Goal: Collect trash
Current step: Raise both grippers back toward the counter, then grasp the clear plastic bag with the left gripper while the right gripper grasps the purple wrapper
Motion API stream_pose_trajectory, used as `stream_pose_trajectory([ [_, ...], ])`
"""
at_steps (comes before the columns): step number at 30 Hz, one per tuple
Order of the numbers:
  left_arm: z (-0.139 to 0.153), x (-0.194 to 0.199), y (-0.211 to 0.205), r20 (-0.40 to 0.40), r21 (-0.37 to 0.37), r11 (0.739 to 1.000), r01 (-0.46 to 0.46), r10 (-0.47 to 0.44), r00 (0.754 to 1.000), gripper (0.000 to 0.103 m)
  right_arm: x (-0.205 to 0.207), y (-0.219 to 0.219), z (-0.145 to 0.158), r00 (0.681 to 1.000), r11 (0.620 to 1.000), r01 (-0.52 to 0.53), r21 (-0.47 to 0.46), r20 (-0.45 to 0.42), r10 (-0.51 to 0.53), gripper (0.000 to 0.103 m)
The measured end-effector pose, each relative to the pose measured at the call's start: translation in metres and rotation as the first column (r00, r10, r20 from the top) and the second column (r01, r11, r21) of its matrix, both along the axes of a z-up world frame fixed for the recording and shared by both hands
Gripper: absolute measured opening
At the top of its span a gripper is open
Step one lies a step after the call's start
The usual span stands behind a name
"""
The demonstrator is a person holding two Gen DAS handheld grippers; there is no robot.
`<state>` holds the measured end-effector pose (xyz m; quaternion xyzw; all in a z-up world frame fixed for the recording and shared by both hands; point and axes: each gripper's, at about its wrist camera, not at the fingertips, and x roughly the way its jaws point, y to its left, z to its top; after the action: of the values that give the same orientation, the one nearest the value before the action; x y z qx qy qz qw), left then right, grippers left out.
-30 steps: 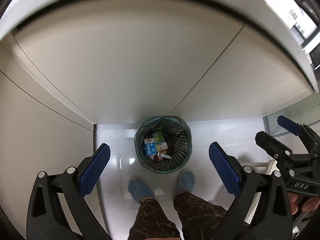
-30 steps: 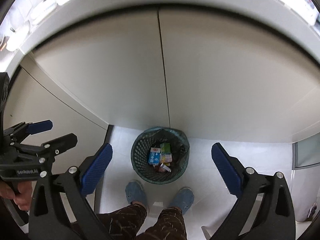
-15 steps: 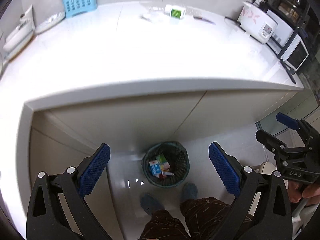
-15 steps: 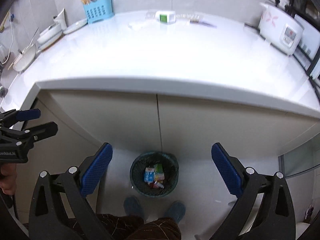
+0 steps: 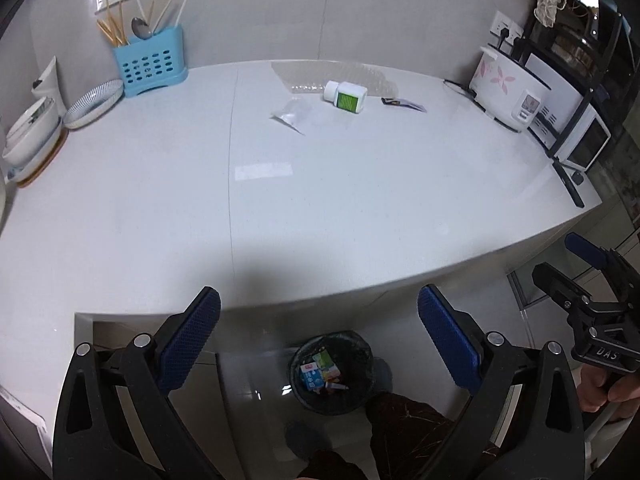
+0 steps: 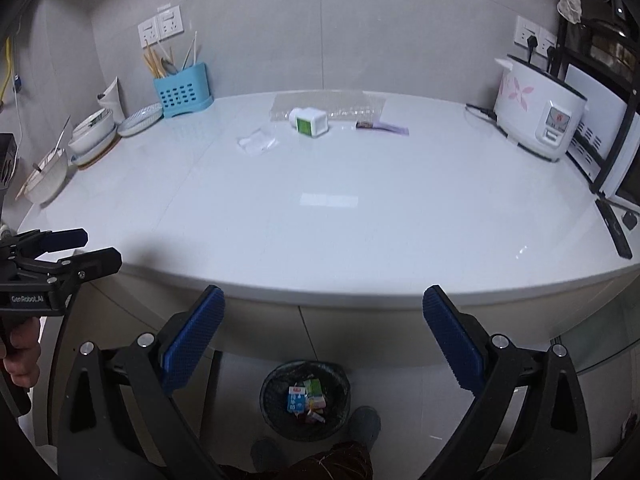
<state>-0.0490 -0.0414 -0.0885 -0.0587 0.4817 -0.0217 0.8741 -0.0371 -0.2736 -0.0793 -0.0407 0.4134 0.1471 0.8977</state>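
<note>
On the white counter (image 5: 320, 208) (image 6: 340, 224), far from both grippers, lie a white bottle with a green label (image 5: 346, 96) (image 6: 309, 121), a crumpled clear wrapper (image 5: 292, 114) (image 6: 257, 142), a sheet of bubble wrap (image 5: 340, 76) (image 6: 332, 105) and a small dark-and-purple packet (image 5: 402, 103) (image 6: 382, 127). On the floor below the counter edge stands a black mesh bin (image 5: 333, 372) (image 6: 305, 398) holding cartons and wrappers. My left gripper (image 5: 318, 340) and right gripper (image 6: 322, 336) both hang open and empty above the counter's front edge.
A blue cutlery holder (image 5: 150, 62) (image 6: 182, 90), bowls and plates (image 5: 36, 132) (image 6: 94, 136) crowd the left side. A rice cooker (image 5: 512, 94) (image 6: 538, 114) and a rack with a microwave (image 5: 576, 132) stand at the right. The person's legs and shoes (image 6: 362, 424) stand by the bin.
Both grippers have risen from near the floor by the bin up above the counter edge, so the countertop and its litter came into view. Both stayed open.
</note>
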Motion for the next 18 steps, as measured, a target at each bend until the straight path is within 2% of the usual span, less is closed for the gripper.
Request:
stream_pose_trajectory([
  [8,0.008,0.073,-0.004,0.006,0.014,0.999,-0.044,0.044,0.999,0.097,0.073,-0.005,0.003,0.997,0.997,-0.071,-0.007,0.017,0.071,0.095],
  [18,-0.013,0.178,-0.007,-0.064,0.021,0.99,-0.142,0.143,0.988,0.097,0.199,-0.019,0.006,0.983,0.983,-0.185,-0.02,-0.006,0.185,0.095],
])
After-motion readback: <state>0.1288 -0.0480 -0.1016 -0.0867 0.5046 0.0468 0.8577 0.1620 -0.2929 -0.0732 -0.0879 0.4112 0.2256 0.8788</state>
